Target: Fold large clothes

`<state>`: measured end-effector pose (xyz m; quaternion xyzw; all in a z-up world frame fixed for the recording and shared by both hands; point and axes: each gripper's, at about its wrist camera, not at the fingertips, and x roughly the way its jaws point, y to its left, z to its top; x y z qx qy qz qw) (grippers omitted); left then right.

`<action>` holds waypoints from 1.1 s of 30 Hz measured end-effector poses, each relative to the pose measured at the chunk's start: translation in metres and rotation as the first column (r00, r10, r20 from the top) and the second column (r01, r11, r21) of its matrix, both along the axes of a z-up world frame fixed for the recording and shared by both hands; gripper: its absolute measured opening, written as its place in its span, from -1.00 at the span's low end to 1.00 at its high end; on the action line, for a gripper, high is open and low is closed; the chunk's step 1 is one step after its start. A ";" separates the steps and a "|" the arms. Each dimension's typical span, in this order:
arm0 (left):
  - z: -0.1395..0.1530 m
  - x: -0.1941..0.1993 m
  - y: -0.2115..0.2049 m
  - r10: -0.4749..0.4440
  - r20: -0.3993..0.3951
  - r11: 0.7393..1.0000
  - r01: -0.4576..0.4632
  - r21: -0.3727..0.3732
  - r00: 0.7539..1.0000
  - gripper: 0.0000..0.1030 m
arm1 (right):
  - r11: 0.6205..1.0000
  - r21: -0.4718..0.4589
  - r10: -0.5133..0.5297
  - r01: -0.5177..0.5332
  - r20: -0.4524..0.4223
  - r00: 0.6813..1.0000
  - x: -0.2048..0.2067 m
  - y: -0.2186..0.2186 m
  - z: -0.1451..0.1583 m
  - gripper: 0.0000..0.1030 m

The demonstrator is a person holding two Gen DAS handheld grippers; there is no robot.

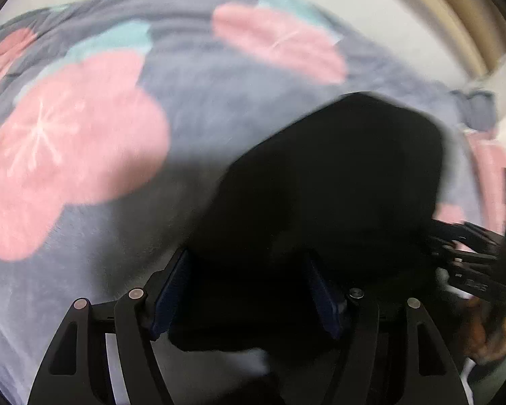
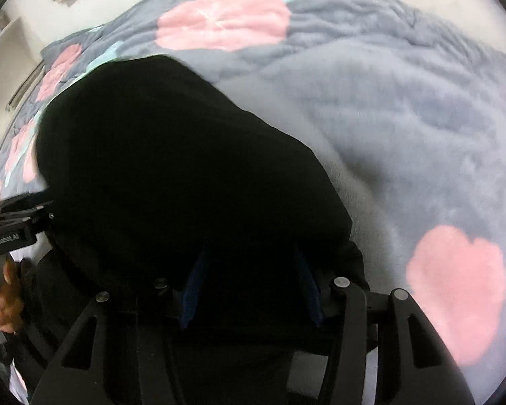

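Now your left gripper (image 1: pixel 249 290) and right gripper (image 2: pixel 253 287) each point down at a bulky black fabric garment (image 2: pixel 172 175) heaped on a fluffy grey blanket with pink and teal flowers (image 2: pixel 404 118). Black cloth lies between both pairs of blue pads; whether either gripper pinches it, you cannot tell. Both views are blurred.

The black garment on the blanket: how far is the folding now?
Done: the black garment lies bunched into a compact dark bundle on the grey flowered blanket. In hand: black cloth lies between the jaws of the left gripper and right gripper; whether they grip is unclear. Left: blur hides whether more folds are needed.
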<state>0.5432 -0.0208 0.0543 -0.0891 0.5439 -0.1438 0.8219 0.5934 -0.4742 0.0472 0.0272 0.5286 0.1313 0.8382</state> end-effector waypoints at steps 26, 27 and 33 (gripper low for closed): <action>0.029 0.003 0.022 0.012 0.076 0.991 -0.002 -0.133 0.997 0.58 | 0.997 0.069 0.033 -0.039 0.080 0.996 0.018 0.000 0.050 0.24; 0.032 -0.004 0.025 0.008 0.073 0.990 0.003 -0.138 0.997 0.58 | 0.998 0.055 0.033 -0.037 0.075 0.997 0.011 -0.002 0.051 0.24; -0.017 -0.009 0.026 0.038 -0.081 0.999 -0.041 -0.029 0.996 0.58 | 1.000 -0.001 -0.025 0.025 -0.078 0.997 -0.025 -0.038 0.006 0.23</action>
